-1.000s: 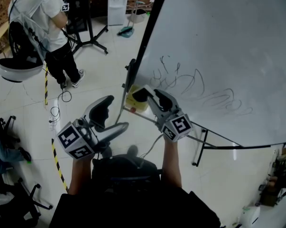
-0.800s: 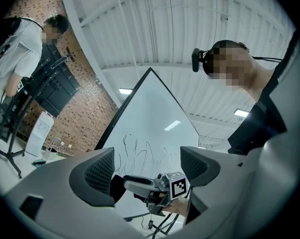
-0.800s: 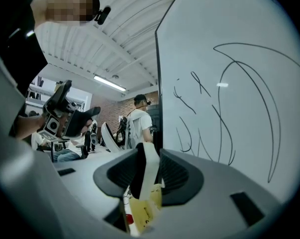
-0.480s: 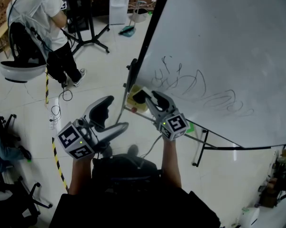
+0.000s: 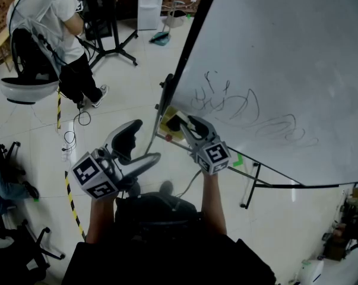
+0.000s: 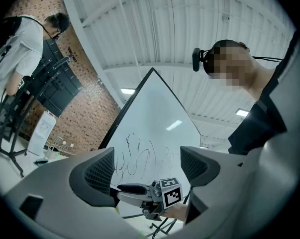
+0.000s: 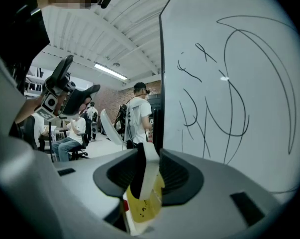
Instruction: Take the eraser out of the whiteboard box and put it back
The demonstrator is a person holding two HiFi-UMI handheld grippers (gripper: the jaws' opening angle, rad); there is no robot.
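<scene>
The right gripper (image 5: 180,122) clamps the eraser (image 7: 146,176) between its jaws over the yellow box (image 7: 144,209) by the whiteboard (image 5: 285,70); the left gripper (image 6: 147,169) gapes wide, empty

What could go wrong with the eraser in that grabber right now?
The eraser sits tilted between the jaws of the right gripper, and much of it hangs below them, so it might slip out and drop to the floor. The gripper is also close to the whiteboard, beside the scribbles, so the eraser might brush the board and smudge them.
</scene>
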